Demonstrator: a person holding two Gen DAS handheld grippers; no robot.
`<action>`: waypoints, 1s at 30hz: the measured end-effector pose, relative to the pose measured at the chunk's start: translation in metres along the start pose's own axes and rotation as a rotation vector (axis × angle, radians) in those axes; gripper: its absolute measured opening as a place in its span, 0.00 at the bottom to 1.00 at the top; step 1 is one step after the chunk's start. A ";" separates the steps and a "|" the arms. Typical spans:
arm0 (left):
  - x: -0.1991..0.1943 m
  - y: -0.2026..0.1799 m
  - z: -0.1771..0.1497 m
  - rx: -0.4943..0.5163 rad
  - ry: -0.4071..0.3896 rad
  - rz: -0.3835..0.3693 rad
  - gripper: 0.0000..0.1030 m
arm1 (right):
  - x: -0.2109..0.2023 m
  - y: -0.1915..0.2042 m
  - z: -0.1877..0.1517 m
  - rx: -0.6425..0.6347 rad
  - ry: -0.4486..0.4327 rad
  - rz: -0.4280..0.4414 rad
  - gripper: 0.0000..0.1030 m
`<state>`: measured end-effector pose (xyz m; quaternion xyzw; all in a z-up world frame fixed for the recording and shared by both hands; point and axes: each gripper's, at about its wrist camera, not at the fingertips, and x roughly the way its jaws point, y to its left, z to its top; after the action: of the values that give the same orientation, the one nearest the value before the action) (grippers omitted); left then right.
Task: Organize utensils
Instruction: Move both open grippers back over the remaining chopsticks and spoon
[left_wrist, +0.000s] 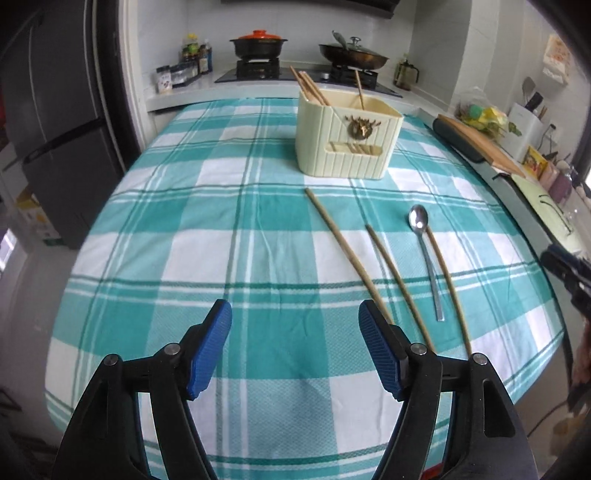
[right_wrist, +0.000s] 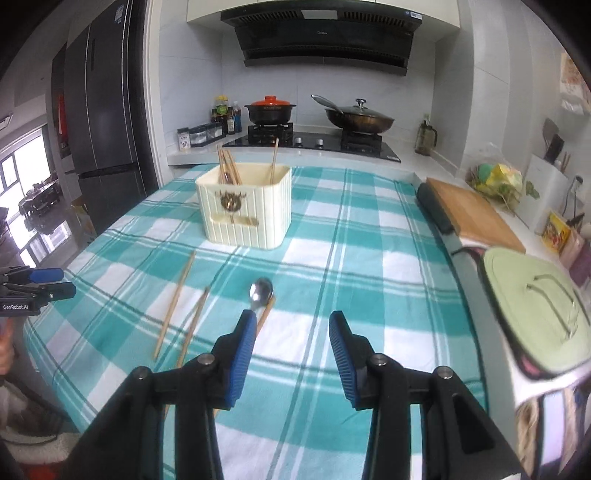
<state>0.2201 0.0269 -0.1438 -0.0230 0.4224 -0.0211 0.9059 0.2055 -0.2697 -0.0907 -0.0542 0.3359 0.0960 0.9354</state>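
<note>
A cream ribbed utensil holder (left_wrist: 347, 138) (right_wrist: 243, 208) stands on the teal checked tablecloth (left_wrist: 184, 229) (right_wrist: 369, 258) with several chopsticks upright in it. Three loose chopsticks (left_wrist: 343, 247) (right_wrist: 175, 302) and a metal spoon (left_wrist: 424, 251) (right_wrist: 260, 291) lie on the cloth in front of it. My left gripper (left_wrist: 295, 321) hovers open over bare cloth, left of the chopsticks' near ends, nothing between its blue pads. My right gripper (right_wrist: 291, 332) is open too, empty, its left finger just over the spoon's handle. Each gripper shows at the edge of the other's view.
Behind the table runs a counter with a stove, a black pot with a red lid (right_wrist: 271, 109) and a lidded wok (right_wrist: 360, 118). A wooden cutting board (right_wrist: 472, 214) and a pale green lid (right_wrist: 535, 310) lie to the right. A dark fridge (right_wrist: 99, 110) stands on the left.
</note>
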 end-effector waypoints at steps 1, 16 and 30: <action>0.003 -0.004 -0.007 -0.007 -0.009 0.033 0.71 | 0.002 0.004 -0.016 0.023 0.002 -0.013 0.40; 0.023 -0.013 -0.037 0.006 0.014 0.114 0.71 | 0.013 0.018 -0.093 0.103 0.064 -0.039 0.40; 0.036 -0.007 -0.045 -0.046 0.036 0.108 0.71 | 0.024 0.026 -0.104 0.113 0.091 -0.035 0.40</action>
<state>0.2090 0.0171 -0.2001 -0.0207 0.4396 0.0373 0.8972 0.1532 -0.2581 -0.1870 -0.0118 0.3818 0.0579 0.9224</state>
